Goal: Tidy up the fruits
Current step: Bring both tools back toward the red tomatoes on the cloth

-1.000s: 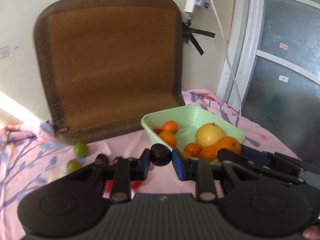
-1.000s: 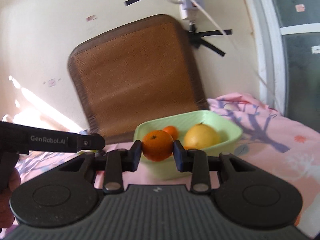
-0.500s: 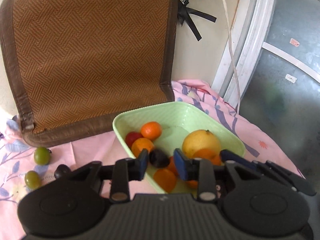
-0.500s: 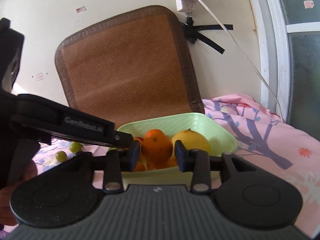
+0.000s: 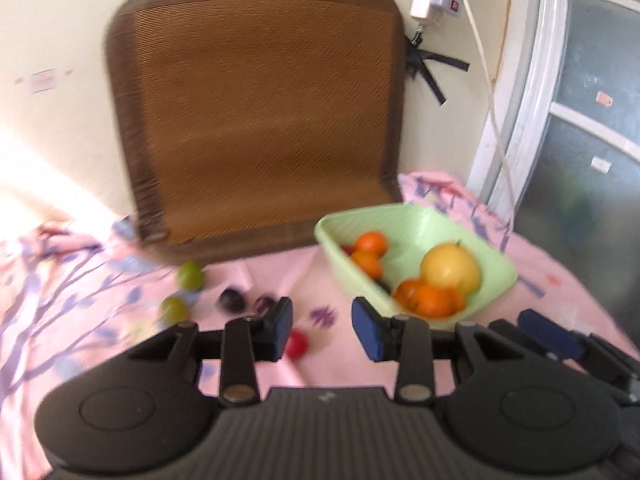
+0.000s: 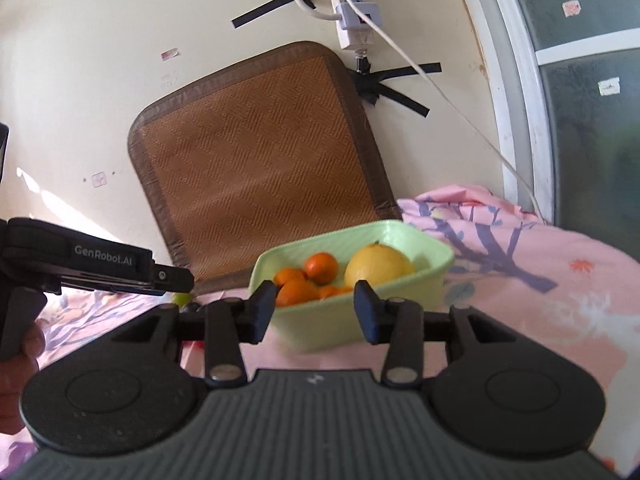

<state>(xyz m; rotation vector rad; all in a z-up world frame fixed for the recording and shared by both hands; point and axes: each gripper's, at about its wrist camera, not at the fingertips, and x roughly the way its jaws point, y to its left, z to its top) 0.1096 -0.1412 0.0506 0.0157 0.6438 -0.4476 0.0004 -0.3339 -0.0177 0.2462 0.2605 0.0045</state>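
**Green basket holds the citrus; both tongs stand empty**

Green plastic forms the basket (image 5: 420, 220), which is seen ahead and to the right of the left gripper (image 5: 322, 326) and straight ahead of the right gripper (image 6: 315, 306). Inside it, a large yellow citrus (image 5: 450, 268) is set against the right side, with several oranges (image 5: 428, 300) piled in front of and beside it and a dark plum (image 5: 385, 286) partly hidden among them.

The left gripper's jaws are held apart, and nothing is seen between the blue pads; only pink floral cloth (image 5: 328, 276) shows in the gap. The jaws have just been opening. Beyond and to the left of the left fingertip, two dark plums (image 5: 231, 300) are laid side by side on the cloth, two green fruits (image 5: 190, 275) are found further left, and a small red fruit (image 5: 297, 345) is tucked just beside the left pad.

The right gripper's jaws are likewise parted, having just been opening, and no fruit is gripped; the basket's near wall is framed between them. To its left, the other gripper's black body is seen.

A brown woven mat (image 6: 260, 168) is propped against the wall behind everything.
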